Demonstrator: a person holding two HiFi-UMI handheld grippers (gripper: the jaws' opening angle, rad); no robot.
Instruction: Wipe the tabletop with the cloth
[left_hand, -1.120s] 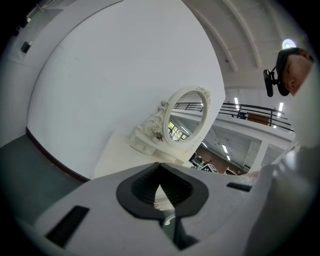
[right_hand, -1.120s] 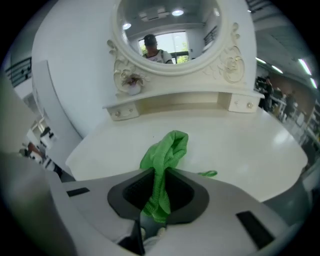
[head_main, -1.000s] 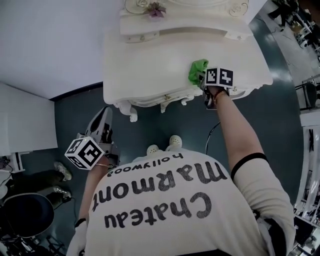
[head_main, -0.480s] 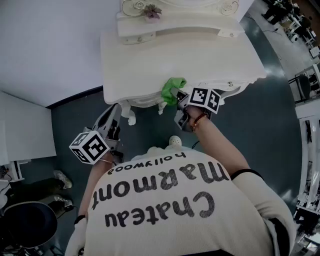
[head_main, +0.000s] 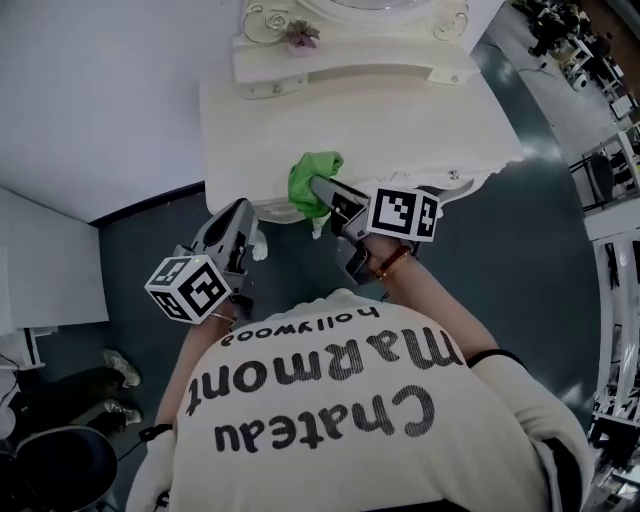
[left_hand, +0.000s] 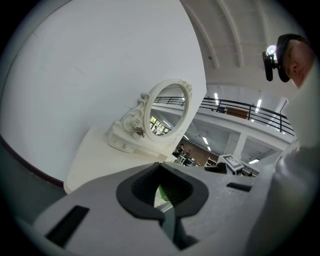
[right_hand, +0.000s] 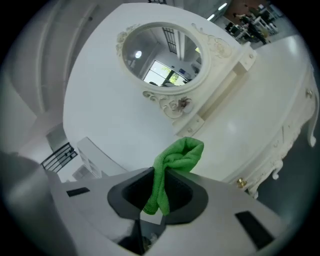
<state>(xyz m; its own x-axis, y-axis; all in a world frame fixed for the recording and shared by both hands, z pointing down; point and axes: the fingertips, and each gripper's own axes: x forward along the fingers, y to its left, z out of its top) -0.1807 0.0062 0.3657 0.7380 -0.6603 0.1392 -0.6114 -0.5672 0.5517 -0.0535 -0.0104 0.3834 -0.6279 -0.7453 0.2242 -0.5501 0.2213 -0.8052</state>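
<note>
A green cloth (head_main: 312, 182) rests at the front edge of the white dressing table (head_main: 420, 120), left of its middle. My right gripper (head_main: 322, 190) is shut on it, its marker cube just off the table's front. In the right gripper view the cloth (right_hand: 175, 160) stands bunched up out of the right gripper (right_hand: 161, 172), above the tabletop (right_hand: 250, 100). My left gripper (head_main: 240, 215) hangs below the table's front left corner, off the surface. The left gripper (left_hand: 160, 167) is shut with nothing in it; a sliver of green shows through its hollow.
An oval mirror (head_main: 350, 12) on an ornate base with small drawers (head_main: 300, 62) stands along the table's back edge. A white wall (head_main: 90, 90) lies to the left and dark floor (head_main: 540, 250) to the right. The person's body fills the lower head view.
The right gripper has dragged the cloth leftward along the front edge, from the right part to left of the middle. The left gripper has come up closer to the table's corner.
</note>
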